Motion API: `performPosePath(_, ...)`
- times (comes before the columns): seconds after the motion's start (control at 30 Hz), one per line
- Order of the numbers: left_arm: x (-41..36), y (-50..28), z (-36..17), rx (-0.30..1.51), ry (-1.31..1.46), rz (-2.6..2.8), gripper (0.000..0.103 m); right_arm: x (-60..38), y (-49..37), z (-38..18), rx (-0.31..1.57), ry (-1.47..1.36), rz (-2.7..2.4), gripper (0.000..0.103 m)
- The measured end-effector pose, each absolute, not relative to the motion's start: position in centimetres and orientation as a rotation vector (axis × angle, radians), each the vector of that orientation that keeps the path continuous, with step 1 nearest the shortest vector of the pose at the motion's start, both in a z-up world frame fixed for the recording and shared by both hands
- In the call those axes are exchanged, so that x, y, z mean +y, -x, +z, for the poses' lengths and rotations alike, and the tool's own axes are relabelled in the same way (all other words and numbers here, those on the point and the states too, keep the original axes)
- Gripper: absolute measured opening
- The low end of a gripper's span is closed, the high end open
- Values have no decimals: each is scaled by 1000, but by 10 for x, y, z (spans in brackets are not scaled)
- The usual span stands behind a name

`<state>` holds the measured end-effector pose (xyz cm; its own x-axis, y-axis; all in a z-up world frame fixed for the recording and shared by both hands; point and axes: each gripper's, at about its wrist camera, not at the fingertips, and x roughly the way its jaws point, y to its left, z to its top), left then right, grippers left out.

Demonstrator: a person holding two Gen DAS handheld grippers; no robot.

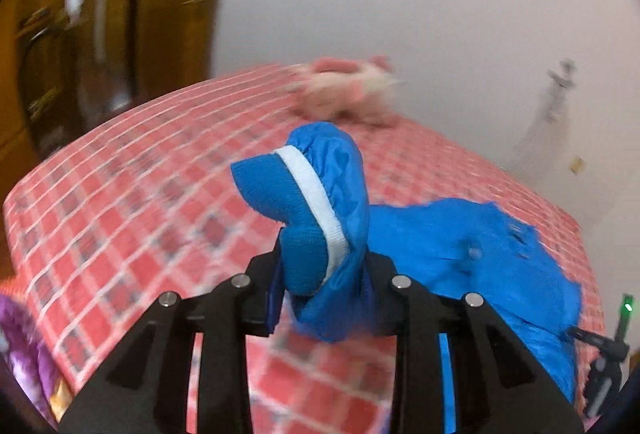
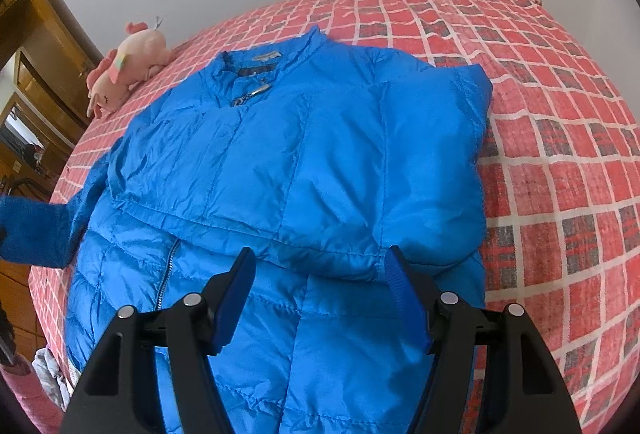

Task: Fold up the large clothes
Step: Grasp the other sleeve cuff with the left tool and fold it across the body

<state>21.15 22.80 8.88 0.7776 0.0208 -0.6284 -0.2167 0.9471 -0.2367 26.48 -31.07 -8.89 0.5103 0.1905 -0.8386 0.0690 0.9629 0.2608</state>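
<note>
Cuff (image 1: 312, 230) in left claw (image 1: 320, 274), seemingly.

Glossy quilted nylon jacket (image 2: 304, 161), ribbed knit cuff (image 1: 280, 193), matt woven bedsheet (image 2: 560, 153)

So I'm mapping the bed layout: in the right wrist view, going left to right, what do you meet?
Pink plush toy → blue quilted puffer jacket spread flat → bare red checked bedsheet.
</note>
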Motion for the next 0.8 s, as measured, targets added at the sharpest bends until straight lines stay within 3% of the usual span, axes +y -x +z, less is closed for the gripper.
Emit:
performPosePath(0.4, 50, -275, 102, 685, 134, -209, 29, -318, -267, -92, 1037, -270, 59, 67)
performPosePath(0.8, -59, -341, 5, 919, 23, -320, 29, -321, -271, -99, 1043, -252, 36, 67)
